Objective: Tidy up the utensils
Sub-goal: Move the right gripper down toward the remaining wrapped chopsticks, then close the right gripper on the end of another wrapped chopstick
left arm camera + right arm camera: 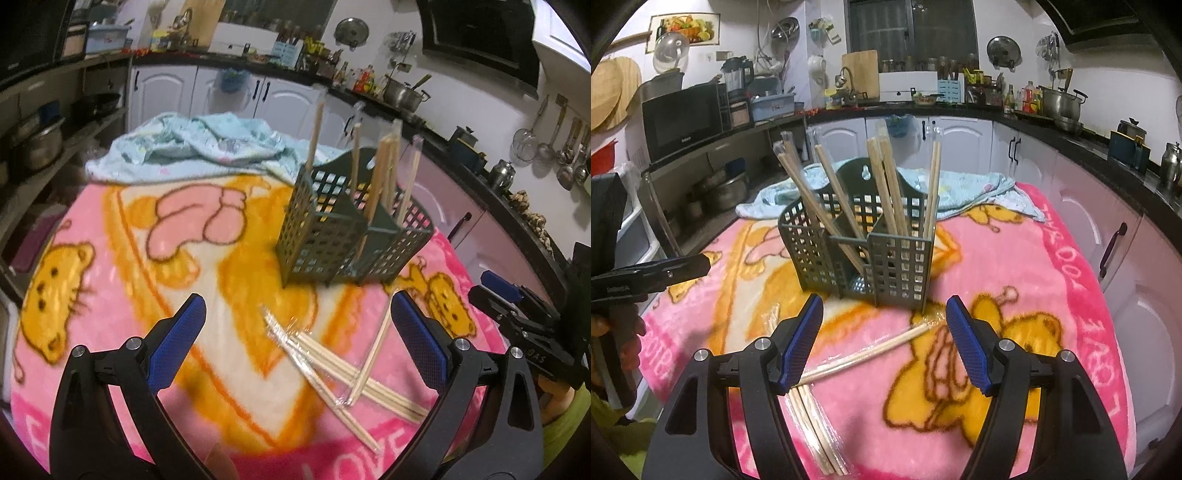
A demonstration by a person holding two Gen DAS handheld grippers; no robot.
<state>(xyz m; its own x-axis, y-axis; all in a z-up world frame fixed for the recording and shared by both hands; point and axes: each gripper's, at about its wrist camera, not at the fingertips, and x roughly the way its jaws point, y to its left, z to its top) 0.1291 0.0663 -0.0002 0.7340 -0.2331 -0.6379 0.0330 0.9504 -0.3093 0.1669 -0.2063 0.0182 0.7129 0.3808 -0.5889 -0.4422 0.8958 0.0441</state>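
A dark green lattice utensil holder [332, 229] stands on the pink blanket [122, 266], with several wrapped wooden chopsticks upright in it; it also shows in the right wrist view [871, 247]. Loose wrapped chopsticks [332, 362] lie on the blanket in front of it, between my left gripper's fingers and below them. My left gripper [299, 317] is open and empty above them. My right gripper [884, 314] is open and empty, just in front of the holder, with loose chopsticks [864, 354] lying under it. The right gripper shows at the right edge of the left wrist view [517, 306].
A crumpled light blue cloth [192, 147] lies behind the holder. The blanket covers a table inside a kitchen; counters with pots [1060, 101], bottles and a microwave [683, 118] ring it. The left gripper shows at the left edge of the right wrist view [665, 273].
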